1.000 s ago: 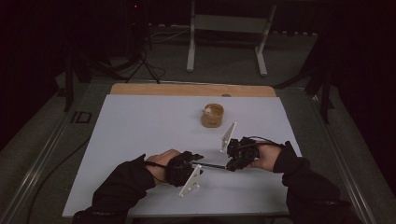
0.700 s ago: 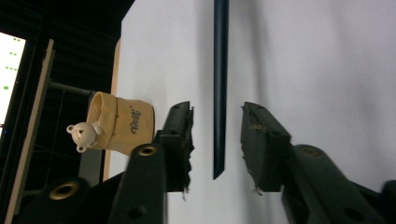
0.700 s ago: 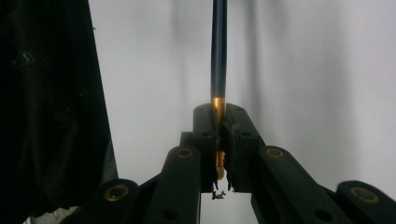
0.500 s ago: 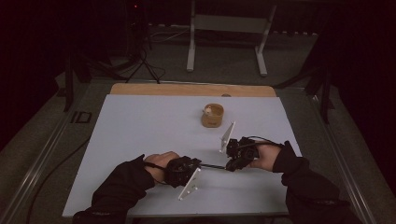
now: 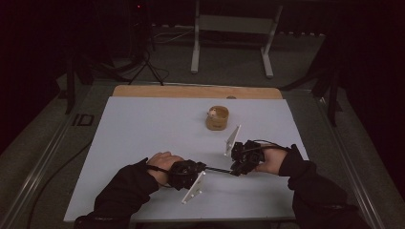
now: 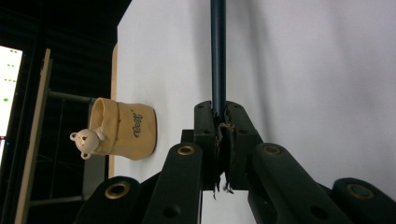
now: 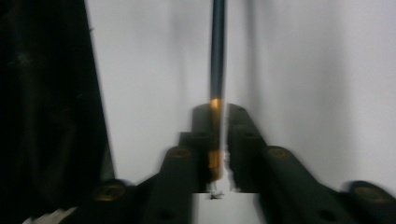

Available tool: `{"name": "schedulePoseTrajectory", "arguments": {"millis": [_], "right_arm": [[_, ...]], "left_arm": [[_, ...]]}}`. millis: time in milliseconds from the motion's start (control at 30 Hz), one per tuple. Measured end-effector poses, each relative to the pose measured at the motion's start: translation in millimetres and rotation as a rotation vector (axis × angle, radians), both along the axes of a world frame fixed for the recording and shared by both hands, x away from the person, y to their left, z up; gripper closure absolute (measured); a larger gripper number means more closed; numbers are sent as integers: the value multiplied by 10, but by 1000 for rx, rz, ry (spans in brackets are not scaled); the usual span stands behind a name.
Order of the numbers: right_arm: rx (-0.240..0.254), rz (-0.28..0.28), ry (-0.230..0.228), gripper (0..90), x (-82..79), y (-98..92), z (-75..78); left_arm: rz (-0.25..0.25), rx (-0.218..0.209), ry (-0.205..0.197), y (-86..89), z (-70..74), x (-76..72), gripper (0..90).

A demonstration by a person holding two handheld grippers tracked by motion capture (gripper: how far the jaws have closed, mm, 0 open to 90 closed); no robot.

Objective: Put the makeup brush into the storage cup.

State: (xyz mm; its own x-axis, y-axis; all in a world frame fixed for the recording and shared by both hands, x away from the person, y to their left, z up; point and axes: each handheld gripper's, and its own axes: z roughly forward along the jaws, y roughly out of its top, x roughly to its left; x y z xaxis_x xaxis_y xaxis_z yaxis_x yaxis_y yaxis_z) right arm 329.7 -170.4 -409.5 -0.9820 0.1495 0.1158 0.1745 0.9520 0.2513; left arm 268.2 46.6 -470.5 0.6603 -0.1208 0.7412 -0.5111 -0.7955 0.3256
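A thin dark pen (image 5: 218, 169) lies level just above the white table (image 5: 143, 133), spanning the gap between the two tongs. The left tongs (image 5: 203, 168) are clamped shut on one end of it; in the left gripper view the pads press on the pen's tip (image 6: 218, 109), and that end is hidden between them. The right tongs (image 5: 235, 171) have the other end between their jaws, which have just been opening; the right gripper view is blurred, a thin bright gap shows beside the pen (image 7: 216, 70), and whether the pads touch its orange band cannot be made out. In the high view the tongs' tips are small and dark, hard to separate from the pen. A tan cup (image 5: 217, 118) with a small bear figure stands farther up the table, well apart. The person's sleeves are cut off at the bottom edge.
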Motion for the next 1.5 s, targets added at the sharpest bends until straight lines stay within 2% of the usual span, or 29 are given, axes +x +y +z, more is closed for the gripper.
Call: {"name": "schedulePoseTrajectory", "arguments": {"millis": [33,67,200,300,333,367,400,500,667,700,733,767,800,867,900,1000,1067,1167,1200,1233,1333,1367,1400,1433,1467,1500], "right_arm": [[5,-5,0,677,-1,-4,9],[10,-8,-19,638,3,-9,19],[37,-39,-34,507,20,-34,65],[62,-55,-39,398,21,-48,87],[67,-61,-49,370,16,-52,95],[73,-63,-65,353,17,-60,107],[85,-72,-64,306,18,-71,124],[107,-78,-65,257,19,-110,180],[148,-98,-87,177,14,-176,276],[160,-94,-101,159,11,-192,293],[168,-103,-108,157,9,-208,314],[183,-108,-116,141,8,-231,338],[194,-115,-121,142,5,-246,357],[224,-130,-131,141,0,-293,412],[243,-142,-144,141,2,-318,441],[285,-174,-195,138,-21,-389,523],[322,-191,-247,135,-47,-437,564],[359,-219,-302,125,-74,-507,603],[359,-219,-302,125,-74,-507,603],[396,-247,-344,111,-108,-569,636],[425,-259,-365,110,-125,-612,660],[454,-276,-400,111,-154,-657,693],[454,-276,-400,111,-154,-657,693],[472,-294,-449,110,-186,-691,717],[472,-294,-449,110,-186,-691,717],[488,-310,-476,110,-216,-718,737]], "left_arm": [[5,4,-5,0,-4,4,865],[11,10,9,-3,0,10,865],[36,26,29,-11,1,28,866],[76,7,80,-3,9,58,866],[83,9,105,3,20,71,866],[92,-6,112,7,21,77,866],[102,16,118,15,45,89,866],[130,7,156,21,58,114,866],[165,-34,216,40,88,157,866],[168,-32,228,47,100,166,866],[176,-49,233,50,99,171,866],[182,-65,257,54,102,177,866],[186,-102,284,60,101,182,866],[199,-119,311,79,124,201,866],[203,-140,319,88,129,206,866],[218,-153,343,115,158,232,866],[223,-174,373,131,167,247,866],[225,-213,413,162,184,266,867],[225,-213,413,162,184,266,867],[230,-231,443,180,195,283,867],[239,-261,493,211,210,307,867],[248,-272,502,221,216,315,867],[258,-292,524,234,223,327,867],[262,-307,545,249,230,338,867],[267,-328,561,265,238,351,867],[270,-348,587,279,245,361,867]]}}
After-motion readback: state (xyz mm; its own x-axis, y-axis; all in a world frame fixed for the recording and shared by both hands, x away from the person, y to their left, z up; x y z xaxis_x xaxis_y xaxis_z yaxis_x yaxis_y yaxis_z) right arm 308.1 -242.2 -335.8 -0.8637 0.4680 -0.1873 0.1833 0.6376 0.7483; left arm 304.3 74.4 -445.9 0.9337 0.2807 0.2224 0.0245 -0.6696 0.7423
